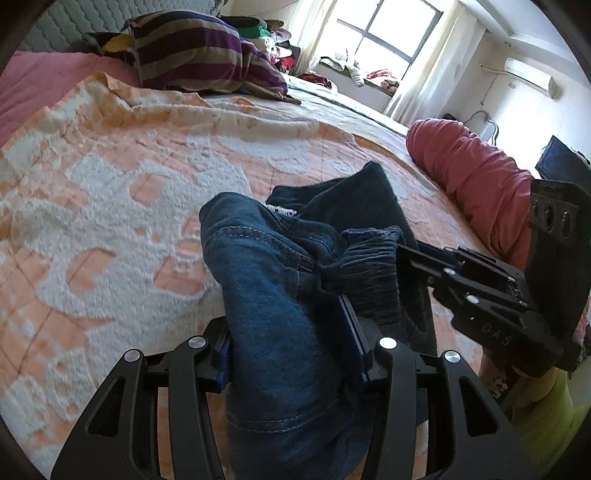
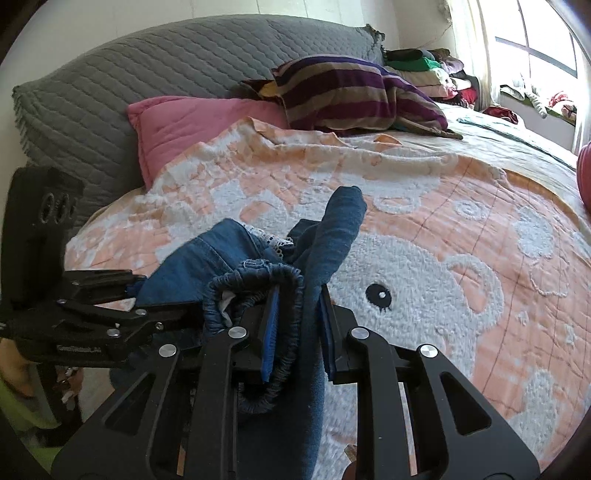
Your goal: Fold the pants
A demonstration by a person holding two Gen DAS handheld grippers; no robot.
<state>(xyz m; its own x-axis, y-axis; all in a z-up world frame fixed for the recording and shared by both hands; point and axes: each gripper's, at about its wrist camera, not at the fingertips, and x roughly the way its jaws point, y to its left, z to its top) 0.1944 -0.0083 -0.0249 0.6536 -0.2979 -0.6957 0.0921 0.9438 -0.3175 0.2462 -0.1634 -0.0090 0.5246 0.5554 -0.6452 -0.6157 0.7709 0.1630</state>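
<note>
Dark blue denim pants [image 1: 273, 266] hang bunched above the orange-and-white bedspread [image 1: 110, 206], held up by both grippers. My left gripper [image 1: 284, 321] is shut on a thick fold of the denim, which fills the gap between its blue pads. My right gripper [image 1: 406, 258] comes in from the right and grips the gathered elastic waistband. In the right wrist view, the right gripper [image 2: 299, 306] is shut on the waistband and a fold of the pants [image 2: 332, 229]. The left gripper [image 2: 136, 291] pinches the denim at the left. One cloth end sticks up above the right gripper's fingers.
A purple-striped pillow [image 2: 354, 92] and a pink pillow [image 2: 192, 122] lie at the head of the bed against a grey quilted headboard [image 2: 110, 81]. A red rolled blanket [image 1: 472, 173] lies at the right. Clothes are piled by the window [image 1: 384, 33].
</note>
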